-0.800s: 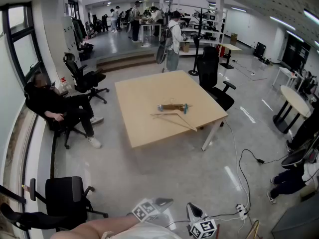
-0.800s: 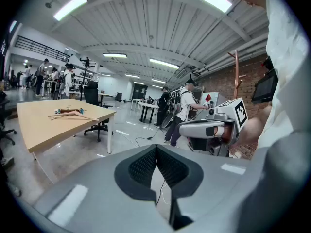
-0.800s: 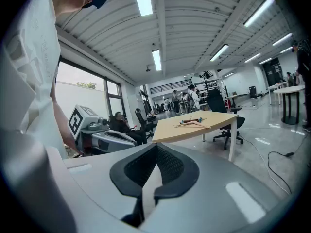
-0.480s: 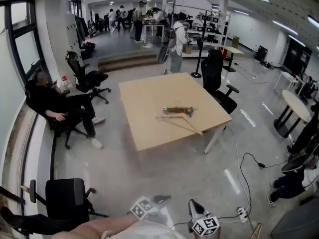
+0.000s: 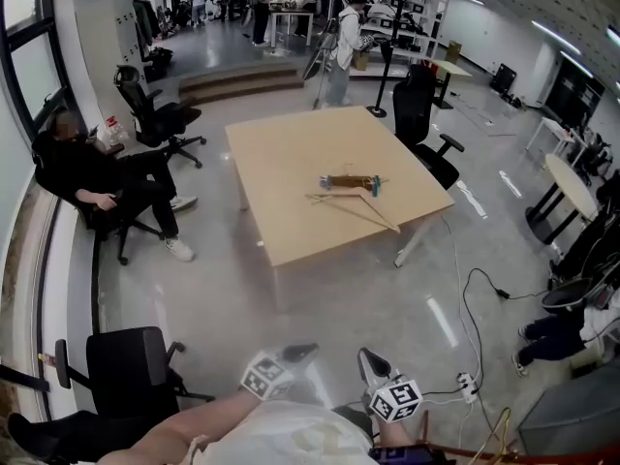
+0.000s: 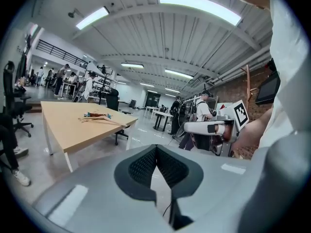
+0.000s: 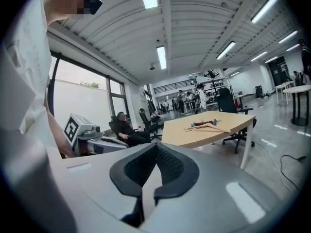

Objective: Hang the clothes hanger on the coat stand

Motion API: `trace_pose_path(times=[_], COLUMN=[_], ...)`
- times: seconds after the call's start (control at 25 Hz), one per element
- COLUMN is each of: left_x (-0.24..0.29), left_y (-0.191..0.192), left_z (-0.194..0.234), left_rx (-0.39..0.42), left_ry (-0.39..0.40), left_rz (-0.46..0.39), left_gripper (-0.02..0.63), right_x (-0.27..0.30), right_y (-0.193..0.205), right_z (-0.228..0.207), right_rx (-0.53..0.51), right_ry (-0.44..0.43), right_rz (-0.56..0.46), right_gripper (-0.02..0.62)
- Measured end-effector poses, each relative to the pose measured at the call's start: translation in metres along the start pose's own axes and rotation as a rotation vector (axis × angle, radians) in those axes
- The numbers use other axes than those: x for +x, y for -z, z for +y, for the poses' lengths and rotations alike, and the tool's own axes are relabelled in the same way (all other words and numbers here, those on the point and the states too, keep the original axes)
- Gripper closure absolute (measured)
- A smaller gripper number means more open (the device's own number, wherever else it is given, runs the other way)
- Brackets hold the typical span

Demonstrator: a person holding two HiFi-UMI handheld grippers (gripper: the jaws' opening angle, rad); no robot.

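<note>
Both claws are low at the bottom of the head view, well short of the work. My left claw has its jaws together with nothing between the pads. My right claw is the same, closed and empty.

The pale wooden clothes hanger lies flat on the square light-wood table, right of the table's centre and near its right-hand edge. Its long axis runs from the middle of the frame down towards the right. I cannot make out which way the hook faces. A short brown bar with teal ends lies just above it in the frame, close beside it or touching; I cannot tell which.

The hanger is above and a little right of both claws, so I judge the right claw the nearer one. Only grey floor lies between, nothing in the way.

Around it:
- a black office chair at the table's upper right
- a seated person in black at the left
- loose cables at the right
- a black upright pole beyond the table, possibly the coat stand, though I am not sure
</note>
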State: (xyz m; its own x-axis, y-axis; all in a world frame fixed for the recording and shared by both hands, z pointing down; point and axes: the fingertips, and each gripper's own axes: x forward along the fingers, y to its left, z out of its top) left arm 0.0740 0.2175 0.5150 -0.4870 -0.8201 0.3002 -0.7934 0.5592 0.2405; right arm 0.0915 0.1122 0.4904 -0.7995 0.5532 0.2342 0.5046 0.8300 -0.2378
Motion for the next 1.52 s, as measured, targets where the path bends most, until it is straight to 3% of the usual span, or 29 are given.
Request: trace_pose_path(times=[0.32,0.64,1.04,1.36,1.52], left_x=[-0.016,-0.002,0.075,0.151,0.167], left_y=[0.012,0.010,-0.025,-0.064,-0.061], left_z=[0.043,0.083,0.112,0.100,0.103], left_rx=[-0.060,-0.089,-0.085,-0.043,-0.044], left_ry=[-0.078,-0.157,-0.212,-0.207,-0.208], left_rz=[-0.010,0.009,0.014,0.019,0.050], left_gripper=[0.604,0.604,0.604,0.604,0.604], right_x=[0.040,0.088,0.118,0.106,0.110], right_y=[0.006,-0.002,-0.029,-0.046,-0.047], right_z=[0.005,-0.017,-0.086,-0.159,-0.179], right_rx=[-0.018,-0.015,-0.033,-0.046,-0.039], right_ry=[-0.043,-0.112,-0.185,-0.188,-0.183], right_rz=[0.066,0.088,0.088,0.071,0.076], right_gripper=[0.581,0.581,0.581,0.581,0.581])
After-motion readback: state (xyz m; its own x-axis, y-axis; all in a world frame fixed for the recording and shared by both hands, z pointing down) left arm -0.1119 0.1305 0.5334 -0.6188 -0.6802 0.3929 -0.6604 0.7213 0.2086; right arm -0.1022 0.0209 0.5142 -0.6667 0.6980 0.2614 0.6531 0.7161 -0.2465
